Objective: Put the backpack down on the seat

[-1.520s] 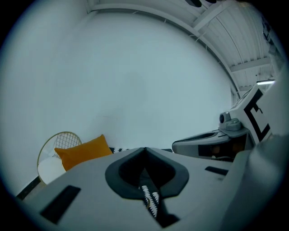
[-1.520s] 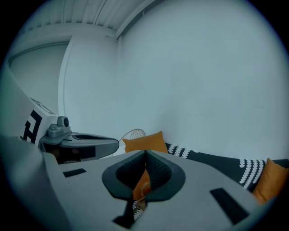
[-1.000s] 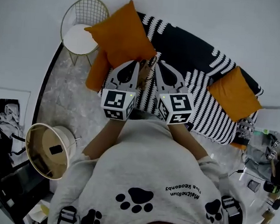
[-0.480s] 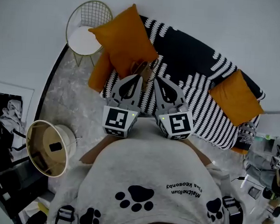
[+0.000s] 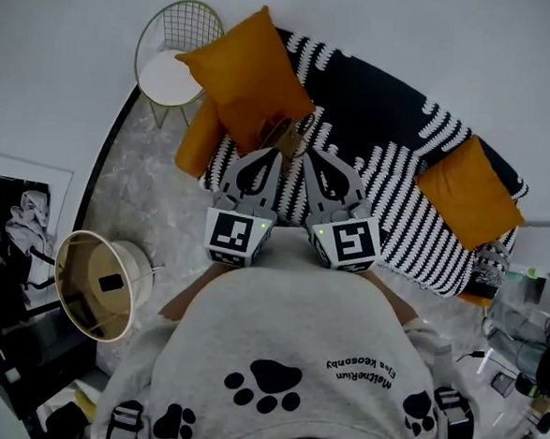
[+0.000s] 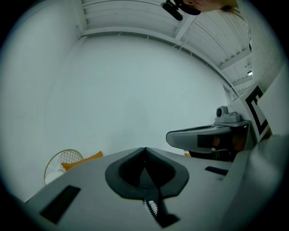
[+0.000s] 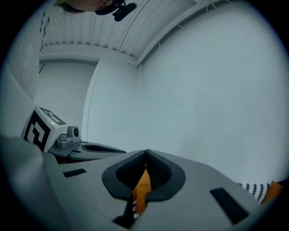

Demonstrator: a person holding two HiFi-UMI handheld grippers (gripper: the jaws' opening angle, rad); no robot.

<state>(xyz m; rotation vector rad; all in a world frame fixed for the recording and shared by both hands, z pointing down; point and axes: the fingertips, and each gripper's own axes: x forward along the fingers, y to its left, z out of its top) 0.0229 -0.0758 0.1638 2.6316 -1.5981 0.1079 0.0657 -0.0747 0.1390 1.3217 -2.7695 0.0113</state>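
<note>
A small brown backpack [image 5: 286, 133] lies on the black-and-white striped sofa seat [image 5: 399, 190], against a big orange cushion [image 5: 243, 71]. The gripper tips hide its near part. My left gripper [image 5: 272, 154] and right gripper [image 5: 307, 154] are side by side in front of my chest, their tips just short of the backpack. Both are shut with nothing between the jaws. In the left gripper view the closed jaws [image 6: 145, 149] point at a bare white wall. In the right gripper view [image 7: 145, 152] only a sliver of orange cushion shows through the gap.
A wire-frame chair with a white seat [image 5: 169, 61] stands left of the sofa. A second orange cushion [image 5: 469, 195] lies at the sofa's right end. A round tan basket [image 5: 97, 281] sits on the marble floor at my left, and clutter [image 5: 531, 326] at my right.
Both grippers have drawn back from the sofa toward my chest, still shut. The backpack stays on the seat and now shows beyond their tips.
</note>
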